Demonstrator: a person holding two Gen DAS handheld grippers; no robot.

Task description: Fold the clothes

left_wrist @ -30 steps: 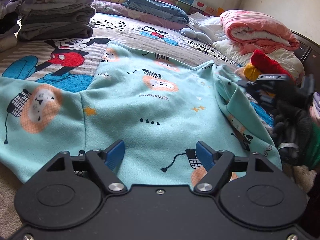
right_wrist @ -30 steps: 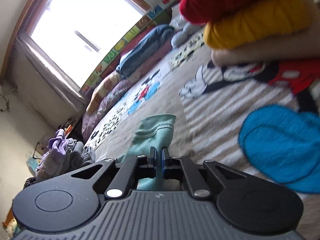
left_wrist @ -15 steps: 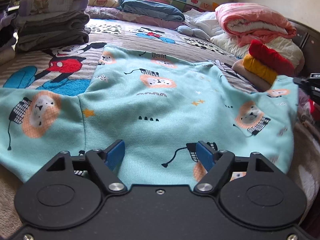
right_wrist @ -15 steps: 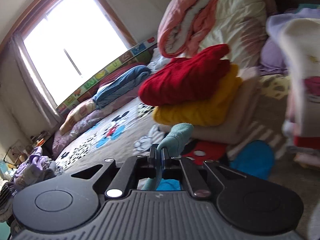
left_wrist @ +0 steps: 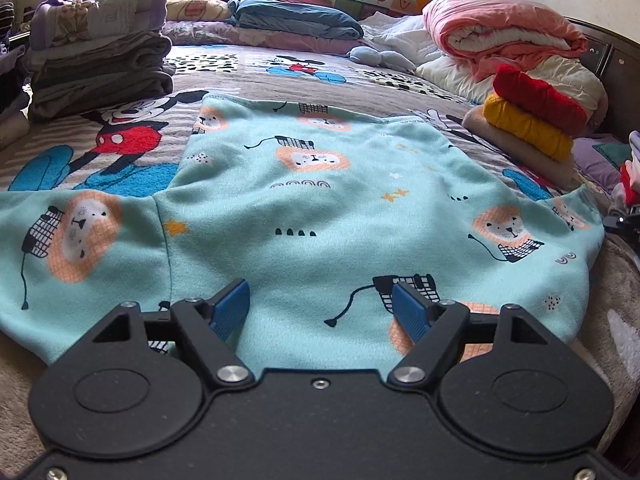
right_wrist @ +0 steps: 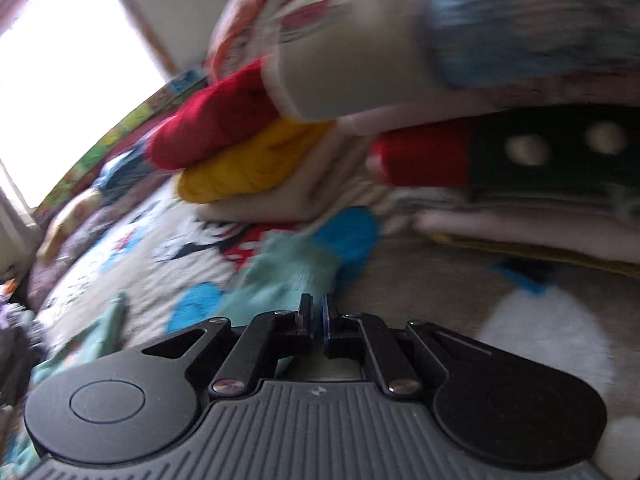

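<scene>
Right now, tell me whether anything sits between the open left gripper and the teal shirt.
Nothing visible does. The left gripper hangs open directly over the teal shirt, its blue fingers apart above bare cloth.

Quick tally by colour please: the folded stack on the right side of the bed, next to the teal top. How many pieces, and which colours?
Red: 1
Yellow: 1
Beige: 1
Total: 3, stacked red on yellow on beige, beside the teal top on the bed.
</scene>
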